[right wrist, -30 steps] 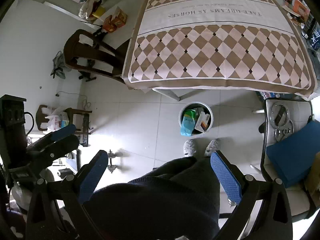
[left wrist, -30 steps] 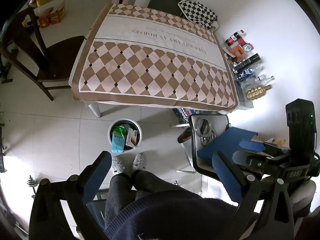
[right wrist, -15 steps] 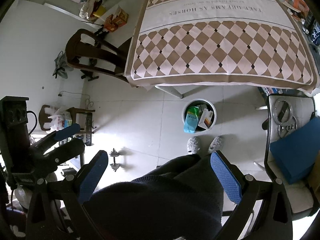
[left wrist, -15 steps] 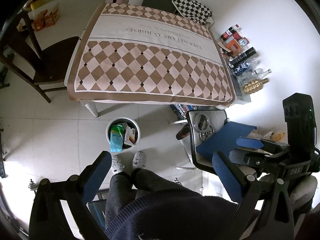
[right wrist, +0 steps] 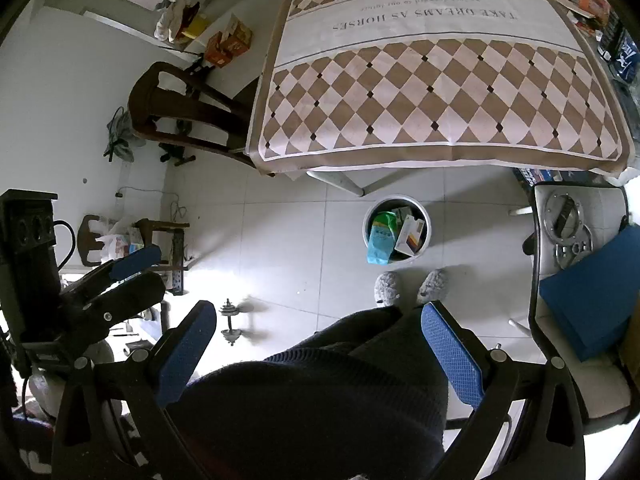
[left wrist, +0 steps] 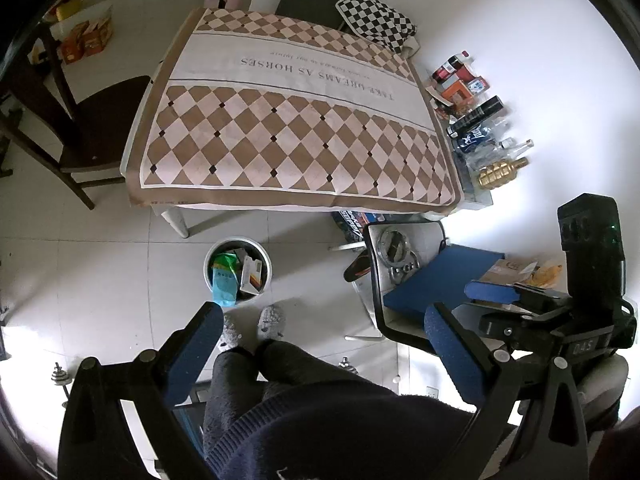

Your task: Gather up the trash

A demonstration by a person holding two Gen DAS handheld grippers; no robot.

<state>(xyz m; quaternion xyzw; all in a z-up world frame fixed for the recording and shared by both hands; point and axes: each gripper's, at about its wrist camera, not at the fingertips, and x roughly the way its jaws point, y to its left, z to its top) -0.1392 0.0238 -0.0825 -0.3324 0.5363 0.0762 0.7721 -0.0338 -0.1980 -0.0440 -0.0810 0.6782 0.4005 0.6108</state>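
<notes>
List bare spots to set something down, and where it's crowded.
Free: the whole tablecloth, bordered by the wooden chair and the bottle shelf; floor tiles between table leg and dumbbell. Crowded: the trash bin, full; the bottle shelf; the seat with metal rings.

brown-and-cream diamond tablecloth, white bin, blue pads, grey slippers

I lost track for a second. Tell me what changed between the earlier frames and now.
Little changed. Both views shifted slightly, so the grippers drifted a bit above the scene. The left gripper and right gripper stayed open and empty. The trash bin still holds its packets on the floor beside the table.
</notes>
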